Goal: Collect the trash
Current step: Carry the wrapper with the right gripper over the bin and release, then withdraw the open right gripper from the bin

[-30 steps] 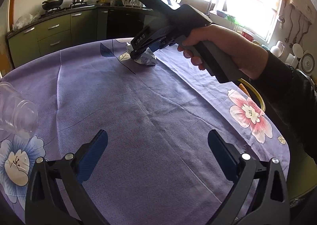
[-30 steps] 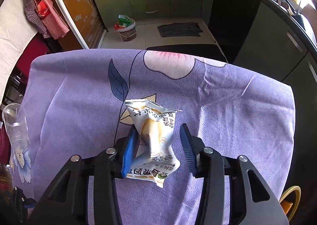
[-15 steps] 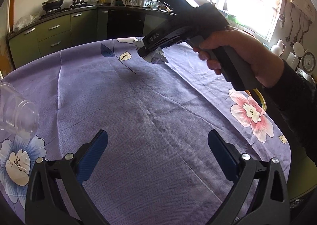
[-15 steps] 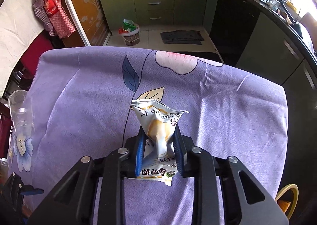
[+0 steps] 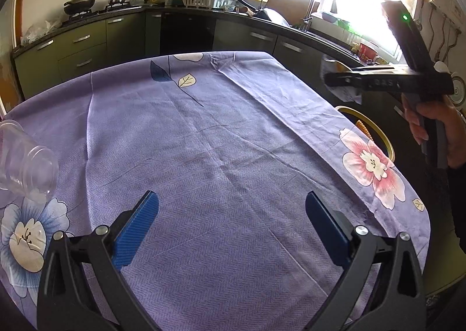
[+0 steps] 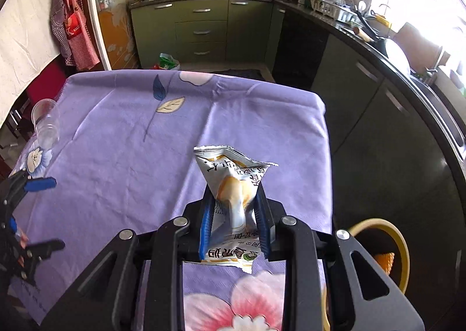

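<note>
My right gripper [image 6: 233,223] has its blue pads pinched in tight on a crumpled snack wrapper [image 6: 233,194], and the wrapper is up off the purple floral tablecloth [image 6: 116,156], hanging in my grip over the cloth's right edge. It's a silvery-white packet, squeezed in at the waist where the pads bite, fanning out wide above them with a torn, jagged top seam. There's a yellow-orange picture printed on its middle, dark lettering across the upper flare, and a green-and-orange printed strip along the bottom flap that sticks out below the pads. Down beside the table, lower right, there's a yellow-rimmed bin [image 6: 399,243] with something orange showing inside it.

From my left side, the wrapper [image 5: 345,93] shows as a pale, blurry scrap under the nose of the right gripper [image 5: 332,80], out past the table's right edge and above that bin [image 5: 375,133]. My right hand [image 5: 434,127] is wrapped around the grey handle.

My left gripper [image 5: 231,229] sits low over the tablecloth [image 5: 218,141], blue pads spread wide apart with nothing between them but cloth. A clear plastic cup [image 5: 24,162] lies on its side at the far left edge of the table
</note>
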Demonstrator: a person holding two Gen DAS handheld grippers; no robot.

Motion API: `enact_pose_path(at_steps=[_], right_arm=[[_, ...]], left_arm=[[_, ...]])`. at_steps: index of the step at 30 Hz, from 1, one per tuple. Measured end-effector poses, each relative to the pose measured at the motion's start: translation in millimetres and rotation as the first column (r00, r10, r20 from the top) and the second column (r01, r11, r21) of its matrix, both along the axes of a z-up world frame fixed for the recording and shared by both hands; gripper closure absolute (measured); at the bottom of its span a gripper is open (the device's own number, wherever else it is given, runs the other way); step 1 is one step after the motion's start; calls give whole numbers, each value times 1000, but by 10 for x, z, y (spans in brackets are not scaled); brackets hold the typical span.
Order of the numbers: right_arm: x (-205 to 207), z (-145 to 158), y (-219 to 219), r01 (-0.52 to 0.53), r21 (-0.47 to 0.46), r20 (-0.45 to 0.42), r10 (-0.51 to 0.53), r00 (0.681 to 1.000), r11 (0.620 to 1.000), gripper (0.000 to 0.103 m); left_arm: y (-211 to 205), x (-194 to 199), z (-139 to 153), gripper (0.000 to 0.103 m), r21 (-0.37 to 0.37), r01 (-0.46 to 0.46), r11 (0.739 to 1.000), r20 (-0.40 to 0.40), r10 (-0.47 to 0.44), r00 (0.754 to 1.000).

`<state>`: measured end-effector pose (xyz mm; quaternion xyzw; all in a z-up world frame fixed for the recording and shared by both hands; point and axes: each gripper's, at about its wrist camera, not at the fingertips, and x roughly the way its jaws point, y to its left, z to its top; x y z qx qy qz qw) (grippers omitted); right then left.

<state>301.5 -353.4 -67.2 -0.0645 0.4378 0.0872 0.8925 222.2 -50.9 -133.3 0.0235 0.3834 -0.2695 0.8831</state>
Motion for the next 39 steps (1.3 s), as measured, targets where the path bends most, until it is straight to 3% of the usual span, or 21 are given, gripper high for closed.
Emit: enact_pose_path(at_steps=[6, 12, 18, 20, 23, 25, 29, 33, 39], right_arm=[[-362, -172, -994, 168, 12, -30, -167, 985, 986, 76], [-495, -530, -2029, 362, 35, -123, -356, 926, 931, 76], [-420, -836, -2570, 452, 28, -188, -439, 878, 892, 75], [-375, -906, -2635, 460, 21, -200, -447, 872, 888, 74], [-373, -918, -2724, 498, 20, -183, -487, 854, 867, 48], [-431, -851, -2696, 510, 21, -159, -501, 851, 860, 48], [-749, -658, -2536, 504, 108, -108, -494, 863, 857, 48], [-1044, -482, -2194, 441, 111, -31, -440, 897, 891, 46], [-1110, -354, -1770, 342, 142, 29, -350, 936, 929, 44]], left_arm=[[-3, 9, -11, 7, 8, -2, 1000, -6, 2, 1000], [-14, 16, -21, 7, 12, -2, 1000, -11, 2, 1000], [-12, 34, -24, 7, 11, -4, 1000, -20, 5, 1000], [-13, 34, -24, 7, 12, -4, 1000, -20, 4, 1000], [-17, 33, -22, 7, 16, -1, 1000, -18, 1, 1000], [-19, 27, -21, 7, 19, 1, 1000, -16, 0, 1000], [-33, 19, -26, 7, 24, 3, 1000, -14, -2, 1000], [-48, 17, -25, 7, 29, 6, 1000, -14, -5, 1000], [-40, 0, -16, 7, 56, -19, 998, -2, 19, 1000]])
